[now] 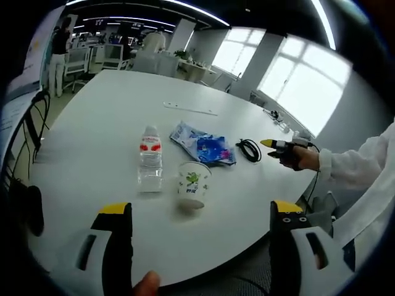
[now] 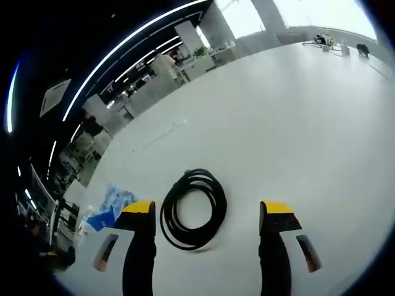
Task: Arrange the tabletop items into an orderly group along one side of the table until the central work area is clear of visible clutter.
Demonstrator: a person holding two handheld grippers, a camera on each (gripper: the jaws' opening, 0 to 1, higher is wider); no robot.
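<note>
On the white table (image 1: 105, 123) stand a clear water bottle (image 1: 150, 161) with a red label and a paper cup (image 1: 194, 184) with a green print. Behind them lies a blue and white plastic packet (image 1: 205, 145), and to its right a coiled black cable (image 1: 249, 149). My left gripper (image 1: 200, 213) is open, held back from the cup and bottle near the table's edge. The right gripper (image 1: 270, 143) comes in from the right, just beside the cable. In the right gripper view my right gripper (image 2: 208, 213) is open, its jaws either side of the black cable coil (image 2: 192, 208). The blue packet (image 2: 110, 208) lies at the left.
A thin white strip (image 1: 190, 108) lies farther back on the table. A black chair (image 1: 28, 129) stands at the left edge. A person's white sleeve (image 1: 358, 163) reaches in from the right. Desks, chairs and people fill the office behind; small items (image 2: 333, 44) sit at the far table end.
</note>
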